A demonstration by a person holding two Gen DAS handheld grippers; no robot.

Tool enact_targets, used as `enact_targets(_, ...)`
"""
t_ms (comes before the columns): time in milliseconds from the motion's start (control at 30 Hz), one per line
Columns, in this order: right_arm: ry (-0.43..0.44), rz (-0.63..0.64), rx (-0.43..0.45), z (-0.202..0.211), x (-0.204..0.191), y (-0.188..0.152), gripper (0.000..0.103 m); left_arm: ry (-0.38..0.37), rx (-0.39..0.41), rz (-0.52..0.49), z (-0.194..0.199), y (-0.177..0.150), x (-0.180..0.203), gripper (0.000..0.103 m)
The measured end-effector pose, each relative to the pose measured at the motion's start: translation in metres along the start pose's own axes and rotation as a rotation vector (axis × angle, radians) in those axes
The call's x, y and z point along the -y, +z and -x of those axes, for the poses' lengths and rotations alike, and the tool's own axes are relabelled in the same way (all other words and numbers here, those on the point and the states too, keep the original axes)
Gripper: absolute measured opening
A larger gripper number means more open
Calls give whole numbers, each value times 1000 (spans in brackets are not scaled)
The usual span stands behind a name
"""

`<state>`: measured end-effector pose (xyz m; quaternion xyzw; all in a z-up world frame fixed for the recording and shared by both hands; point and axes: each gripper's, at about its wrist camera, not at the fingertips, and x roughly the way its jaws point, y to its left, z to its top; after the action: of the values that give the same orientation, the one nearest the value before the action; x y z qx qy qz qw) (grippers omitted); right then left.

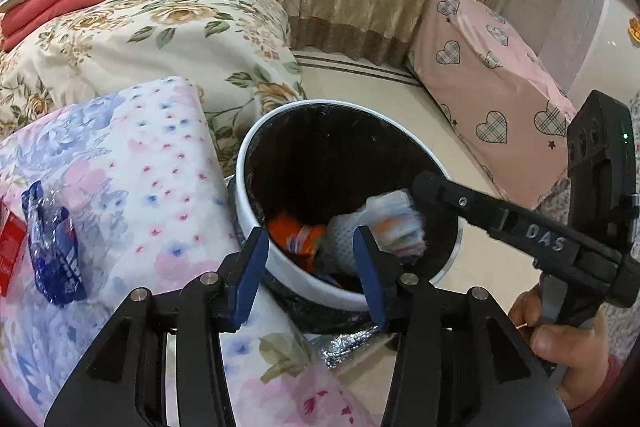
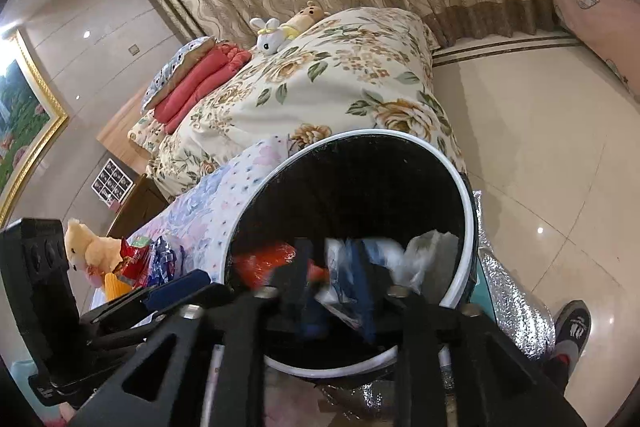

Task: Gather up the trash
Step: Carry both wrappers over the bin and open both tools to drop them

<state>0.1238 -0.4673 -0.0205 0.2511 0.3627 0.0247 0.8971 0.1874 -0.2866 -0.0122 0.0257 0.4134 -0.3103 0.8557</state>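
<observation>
dropping a pale wrapper [image 1: 394,223] from right gripper [image 2: 338,293] into bin [image 1: 280,263]; its fingers too blurred to tell. left gripper [image 1: 310,267] fingers spread, empty. blue wrapper [image 1: 52,251] left of them is waiting on the bed [image 1: 160,187].

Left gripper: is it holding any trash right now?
No. In the left wrist view the left gripper is open, its blue fingers spread with nothing between them, above the rim of the trash bin.
</observation>
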Motion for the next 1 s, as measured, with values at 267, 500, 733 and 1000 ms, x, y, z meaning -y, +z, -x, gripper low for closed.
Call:
enact_targets(267,10,4,39,13,-14,-9,67,18,14,41,19,-21,-14,56)
enact_targets(500,30,16,40,17,-36,-24,78,45,7,122,38,-48,-43,57)
enact_targets(733,64,36,11,15,-63,-44,86,80,8,173,58,-75,-70,57)
enact_targets(1000,86,83,-41,2,-97,-60,89,122,17,238,81,-100,-105,58)
